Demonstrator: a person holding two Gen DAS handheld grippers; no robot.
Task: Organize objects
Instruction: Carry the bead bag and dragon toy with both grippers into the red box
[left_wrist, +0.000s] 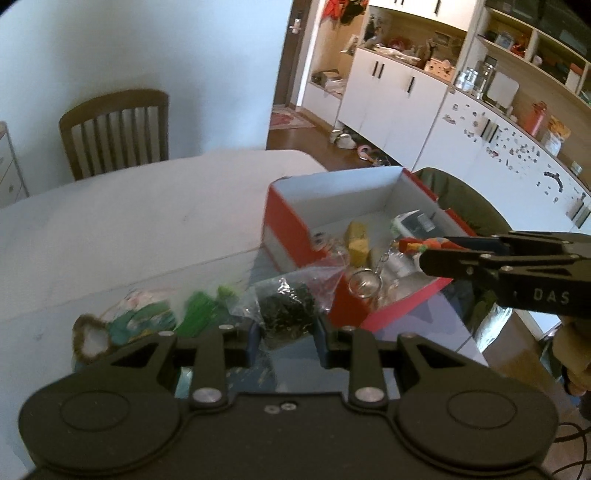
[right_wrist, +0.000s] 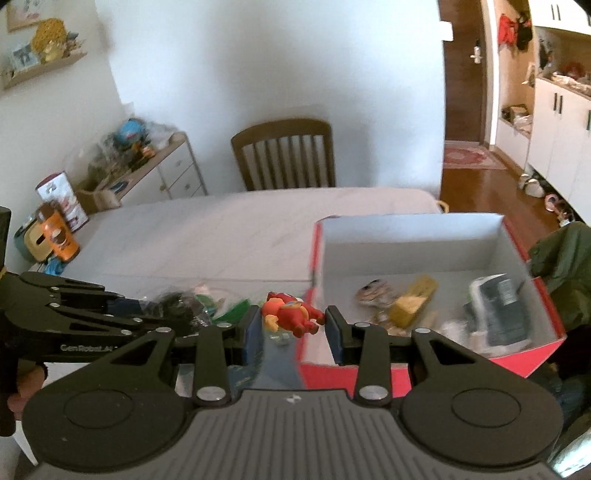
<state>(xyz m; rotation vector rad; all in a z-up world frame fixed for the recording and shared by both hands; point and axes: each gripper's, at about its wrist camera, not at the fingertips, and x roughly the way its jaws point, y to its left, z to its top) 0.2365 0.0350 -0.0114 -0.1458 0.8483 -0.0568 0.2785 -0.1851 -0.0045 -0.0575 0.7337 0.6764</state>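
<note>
Red figurine keychain (right_wrist: 291, 317): hanging between the right gripper's fingers, at the near left corner of the red box (right_wrist: 543, 354); in the left wrist view its chain and ring (left_wrist: 364, 282) are dangling over the box's contents.
Right gripper (right_wrist: 291, 325): jaws standing apart around the figurine; whether the pads are pinching it or merely flanking it, I cannot tell from this angle, since visible gaps are showing on both sides.
Left gripper (left_wrist: 286, 336): jaws standing apart, framing the clear bag of dark items (left_wrist: 286, 314) on the table (left_wrist: 129, 229); not clamping it.
Red box contents: yellow blocks (right_wrist: 412, 299), a dark pouch (right_wrist: 498, 310) and small oddments are lying on the floor of the box.
Loose items: green pieces (left_wrist: 201, 306) and a furry-edged item (left_wrist: 88, 334) are lying left of the bag, outside the box.
Step in hand (judgement): the figurine is going into the box; the bag is next.
Risk 1: the ring is likely to snag on the box's near wall, tugging the figurine loose.
Risk 2: releasing at the corner may drop it outside the box.
Risk 3: the two grippers are working close together; a sideways sweep could knock them.
</note>
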